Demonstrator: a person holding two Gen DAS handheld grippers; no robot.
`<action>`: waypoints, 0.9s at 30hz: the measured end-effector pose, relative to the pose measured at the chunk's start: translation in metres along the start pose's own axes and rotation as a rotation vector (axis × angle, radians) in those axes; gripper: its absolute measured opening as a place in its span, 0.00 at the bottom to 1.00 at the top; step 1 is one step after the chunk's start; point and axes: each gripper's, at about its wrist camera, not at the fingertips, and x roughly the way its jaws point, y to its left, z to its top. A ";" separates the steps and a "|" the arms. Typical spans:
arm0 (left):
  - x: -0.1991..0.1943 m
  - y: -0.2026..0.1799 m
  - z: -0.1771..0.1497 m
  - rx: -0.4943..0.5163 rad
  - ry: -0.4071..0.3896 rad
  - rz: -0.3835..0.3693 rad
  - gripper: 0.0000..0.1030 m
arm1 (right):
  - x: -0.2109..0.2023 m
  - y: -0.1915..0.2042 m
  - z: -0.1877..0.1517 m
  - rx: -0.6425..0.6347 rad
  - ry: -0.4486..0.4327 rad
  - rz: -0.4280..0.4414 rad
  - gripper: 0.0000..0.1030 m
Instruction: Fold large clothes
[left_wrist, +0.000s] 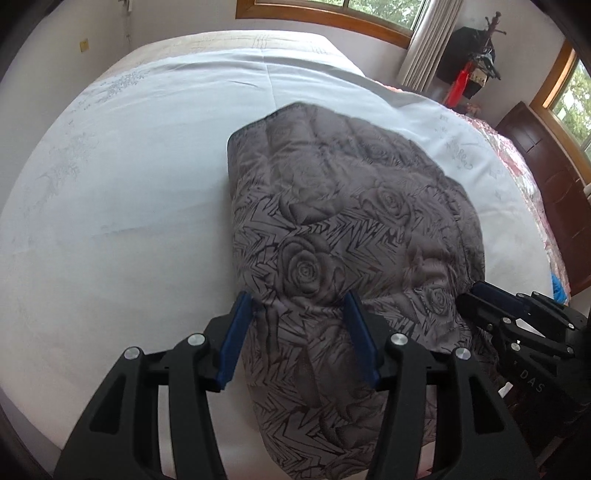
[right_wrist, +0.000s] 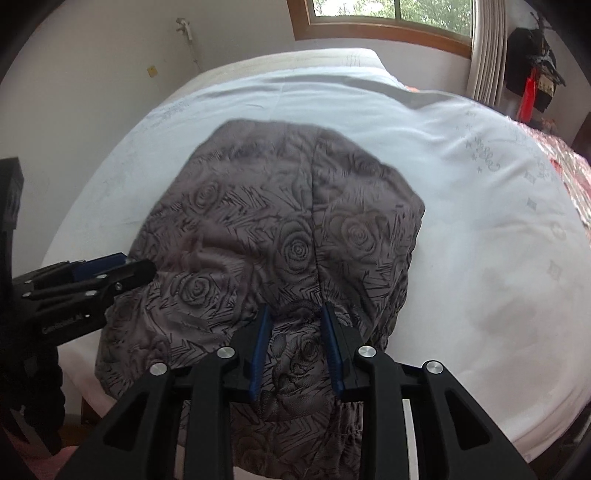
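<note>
Two grippers work one garment, a grey rose-patterned quilted garment (left_wrist: 343, 221) lying on the white bedsheet (left_wrist: 129, 192), with its near end hanging over the bed's near edge toward the person. Taking the garment as the landmark and going left to right: at its near left corner sits the left gripper (left_wrist: 301, 325), fingers spread wide with cloth lying between them and no visible squeeze on it; whether the blue pads touch the fabric I cannot tell. At the garment's near right part, close to the centre seam, is the right gripper (right_wrist: 295, 332), its fingers drawn closer and bunching a puckered fold of fabric between them, which reads as a pinch.

The garment's long axis runs straight away from both sets of fingers, toward the window (right_wrist: 391, 14) beyond its far hem. Both grippers are at the near end, roughly level with each other; neither is clearly nearer the far hem. So the coming fold likely carries the near edge forward along that axis, and the left fingers would need to close first.
</note>
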 end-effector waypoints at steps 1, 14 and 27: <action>0.002 0.001 -0.002 -0.002 0.001 0.000 0.53 | 0.004 -0.001 -0.001 0.001 0.007 -0.002 0.27; 0.013 0.012 -0.013 -0.010 0.005 -0.001 0.58 | 0.024 -0.001 -0.007 -0.010 0.020 -0.016 0.27; 0.019 0.012 -0.011 0.009 0.010 0.009 0.58 | 0.037 -0.003 -0.013 0.003 0.002 -0.021 0.27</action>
